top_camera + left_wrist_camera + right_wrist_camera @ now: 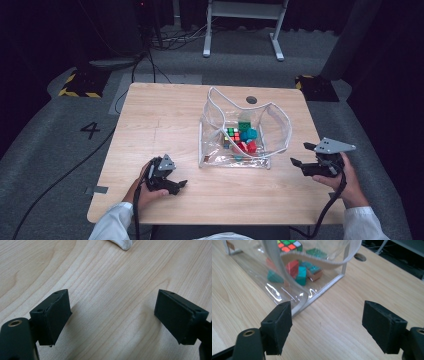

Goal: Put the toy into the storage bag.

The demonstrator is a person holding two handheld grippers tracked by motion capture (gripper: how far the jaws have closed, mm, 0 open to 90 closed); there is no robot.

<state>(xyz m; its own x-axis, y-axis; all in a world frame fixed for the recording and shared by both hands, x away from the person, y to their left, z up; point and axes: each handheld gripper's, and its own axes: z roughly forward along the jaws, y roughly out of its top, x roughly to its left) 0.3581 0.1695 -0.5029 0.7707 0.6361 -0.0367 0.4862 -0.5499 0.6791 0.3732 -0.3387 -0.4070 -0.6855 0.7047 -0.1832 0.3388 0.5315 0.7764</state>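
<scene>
A clear plastic bag point(272, 125) with white trim stands open on the wooden table point(160, 120), right of centre. Inside it lie a Rubik's cube point(233, 134) and several red, teal and green blocks point(248, 141). My left gripper point(181, 186) rests low on the table near the front left, open, nothing between its jaws. My right gripper point(300, 155) hovers just right of the bag, open and empty. In the right gripper view the bag's corner point(312, 298) lies close ahead of the jaws, with the cube point(288, 245) and blocks point(298, 271) behind the plastic. In the left gripper view the open gripper point(112, 315) faces bare wood.
A dark round hole point(251, 100) sits in the table behind the bag. Cables point(65, 175) run over the grey floor at the left. A white table frame point(240, 25) stands farther back. Yellow-black striped tape point(77, 87) marks the floor.
</scene>
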